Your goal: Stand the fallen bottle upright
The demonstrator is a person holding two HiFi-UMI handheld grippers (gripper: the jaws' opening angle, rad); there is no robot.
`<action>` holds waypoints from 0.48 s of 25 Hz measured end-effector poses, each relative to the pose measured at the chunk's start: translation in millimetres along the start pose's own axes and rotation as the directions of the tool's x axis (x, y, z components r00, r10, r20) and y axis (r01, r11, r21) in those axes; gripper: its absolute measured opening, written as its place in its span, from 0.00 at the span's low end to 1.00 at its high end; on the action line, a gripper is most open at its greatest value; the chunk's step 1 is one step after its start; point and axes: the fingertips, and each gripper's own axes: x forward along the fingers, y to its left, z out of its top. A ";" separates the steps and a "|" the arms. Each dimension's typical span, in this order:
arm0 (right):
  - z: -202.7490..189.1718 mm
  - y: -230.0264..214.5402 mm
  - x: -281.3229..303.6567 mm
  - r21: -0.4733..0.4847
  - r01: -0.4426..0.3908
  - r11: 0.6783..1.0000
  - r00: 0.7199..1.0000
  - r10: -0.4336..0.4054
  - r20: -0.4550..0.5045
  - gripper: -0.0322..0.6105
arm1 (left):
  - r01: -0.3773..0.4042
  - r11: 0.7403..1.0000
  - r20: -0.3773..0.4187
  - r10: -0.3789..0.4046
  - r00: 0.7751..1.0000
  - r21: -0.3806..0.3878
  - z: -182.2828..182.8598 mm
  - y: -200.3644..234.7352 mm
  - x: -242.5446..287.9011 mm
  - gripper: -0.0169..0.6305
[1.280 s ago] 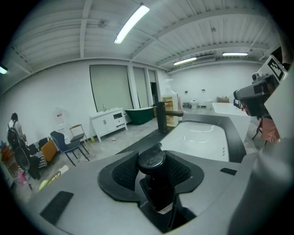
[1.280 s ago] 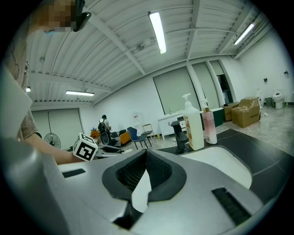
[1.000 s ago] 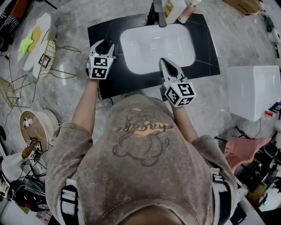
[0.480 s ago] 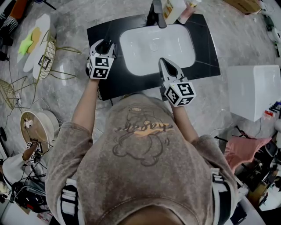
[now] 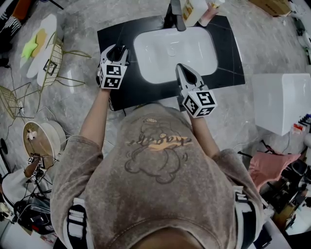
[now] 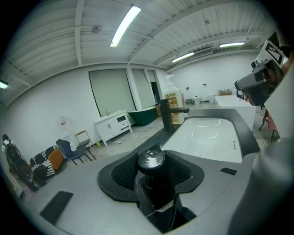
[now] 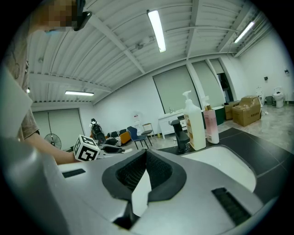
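Left gripper view, dark bottle [image 6: 156, 188] clamped, pump bottle [image 6: 171, 97] label illegible

A white sink basin [image 5: 165, 53] sits in a black countertop [image 5: 228, 56], with a dark faucet [image 5: 176, 14] at its far edge. Just beside the faucet, a white pump bottle [image 7: 194, 124] and a pink bottle [image 7: 211, 125] stand upright. A white box [image 5: 282, 99] stands to the right, with what may be pink cloth [image 5: 269, 165] near it. A gold wire rack [image 5: 53, 61] sits to the left.

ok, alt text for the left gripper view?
The left gripper is closed on a dark bottle with a shiny cap. Beyond it sit a black faucet and a white sink in a dark counter; the right gripper shows at upper right.
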 end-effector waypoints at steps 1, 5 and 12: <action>-0.1 -0.2 0.4 0.000 -0.002 1.000 1.000 0.002 0.000 0.05 | 0.000 1.000 0.001 0.000 1.000 -0.001 -0.5 -0.7 -0.1 0.30; -1.2 1.1 -0.2 0.000 -0.009 1.000 1.000 0.009 0.000 0.05 | -0.002 1.000 0.005 0.002 1.000 -0.015 -1.9 -1.7 -1.0 0.30; -1.7 1.5 -3.8 0.002 -0.021 1.000 1.000 0.021 -0.001 0.05 | 0.025 0.998 -0.003 -0.025 1.000 -0.052 -1.2 -5.4 -3.5 0.32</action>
